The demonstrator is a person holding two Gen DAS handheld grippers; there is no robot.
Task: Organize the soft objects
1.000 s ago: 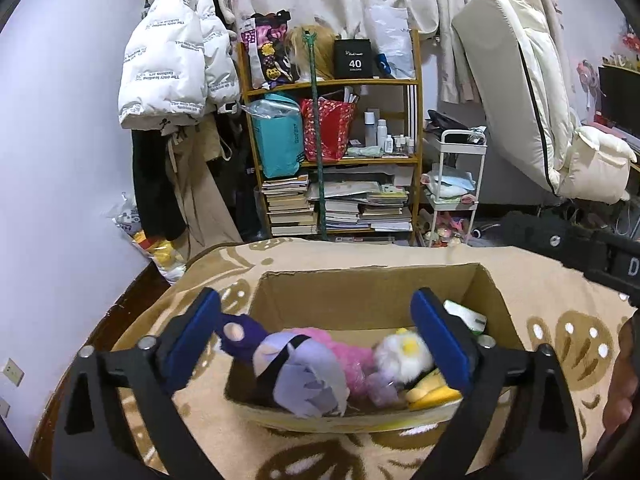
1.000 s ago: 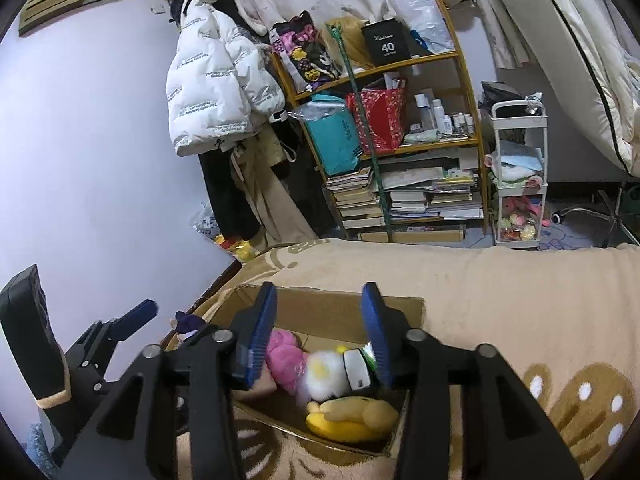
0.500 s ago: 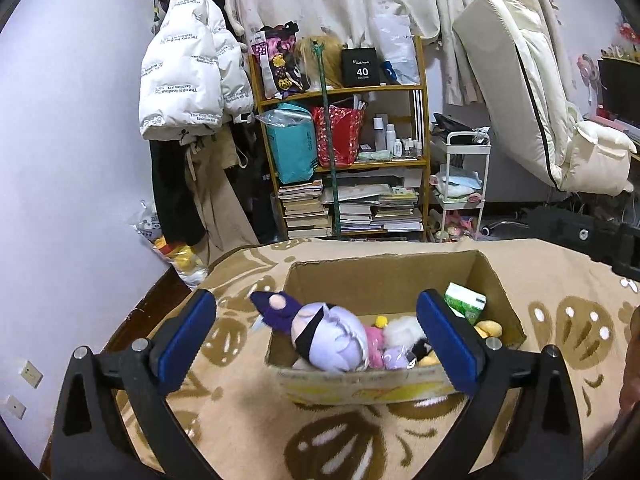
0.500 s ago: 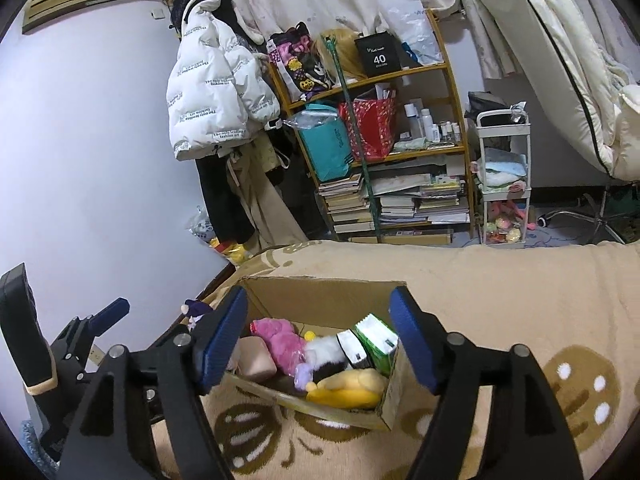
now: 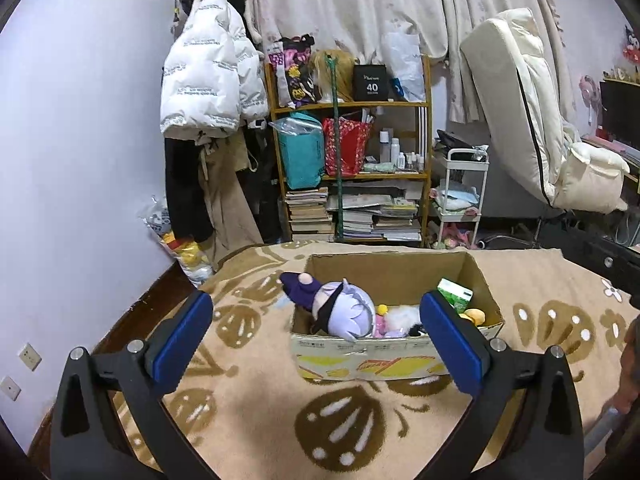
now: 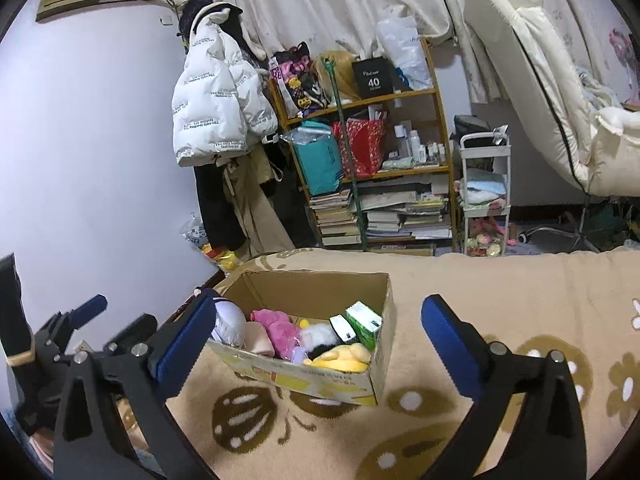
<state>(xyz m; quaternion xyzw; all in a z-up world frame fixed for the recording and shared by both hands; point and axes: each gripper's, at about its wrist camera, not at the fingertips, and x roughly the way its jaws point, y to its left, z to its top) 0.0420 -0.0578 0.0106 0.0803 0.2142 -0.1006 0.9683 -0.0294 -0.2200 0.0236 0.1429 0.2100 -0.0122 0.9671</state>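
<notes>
A cardboard box (image 5: 394,347) stands on the beige patterned blanket (image 5: 256,412). It holds a lilac-haired plush doll (image 5: 345,314), a pink plush (image 6: 280,330), a white fluffy toy (image 5: 402,316), a yellow plush (image 6: 340,358) and a green pack (image 5: 454,293). The box also shows in the right wrist view (image 6: 304,378). My left gripper (image 5: 316,342) is open and empty, in front of the box. My right gripper (image 6: 316,344) is open and empty, in front of the box to its right.
A wooden shelf (image 5: 352,176) with books, bags and bottles stands behind the bed. A white jacket (image 5: 208,84) hangs at the left. A white trolley (image 5: 460,196) and a cream mattress (image 5: 532,120) stand at the right. The blanket's left edge drops off near the wall.
Both grippers have pulled back and up from the box. The right gripper's jaws have opened wide. The toys stay in the box.
</notes>
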